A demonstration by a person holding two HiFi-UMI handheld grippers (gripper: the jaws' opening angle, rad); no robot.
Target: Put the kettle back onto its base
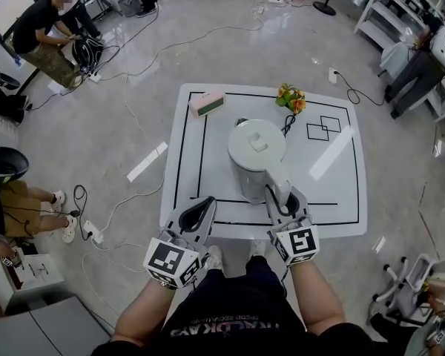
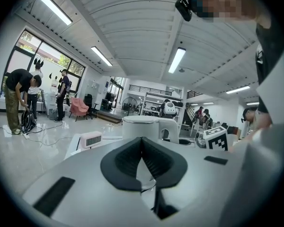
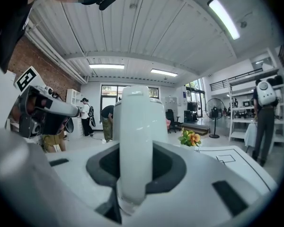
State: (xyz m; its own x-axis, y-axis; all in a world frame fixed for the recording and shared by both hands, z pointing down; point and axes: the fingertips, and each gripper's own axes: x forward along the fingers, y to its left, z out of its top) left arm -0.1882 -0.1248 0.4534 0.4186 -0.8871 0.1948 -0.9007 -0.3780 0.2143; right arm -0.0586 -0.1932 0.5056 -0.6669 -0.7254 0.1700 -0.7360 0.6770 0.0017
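Kettle: the kettle (image 1: 256, 150) sits near the middle of the table (image 1: 334, 191), closer to the near edge than the far one. Its handle (image 1: 276, 178) points toward the person, which puts it within easy reach.
Right gripper: the right gripper (image 1: 282, 195) comes in almost level from the near edge. Its jaws are part-way apart and clamped on the upright handle, one dark pad on each side. That side grip probably keeps the body vertical while it is carried.
Left gripper: the left gripper (image 1: 202, 205) floats over the near edge, left of the kettle. Its jaws are pressed together with nothing between them, so it looks spare for this step.
Base: I cannot make it out. A dark cord (image 1: 288, 123) leaves from behind the kettle's far side, so the base may be hidden under or just beyond the body. I also cannot tell whether the kettle is seated or held just above.
Shapes and surfaces: the kettle is a smooth, pale, matte cylinder with a flat lid and a thick rounded loop for a handle. The jaw pads are ribbed black rubber, and the table top is glossy white with black ruled lines.
Others: a small clock (image 1: 207, 104) sits at the far-left corner. Flowers (image 1: 291, 99) sit at the far edge, well apart from the grip.
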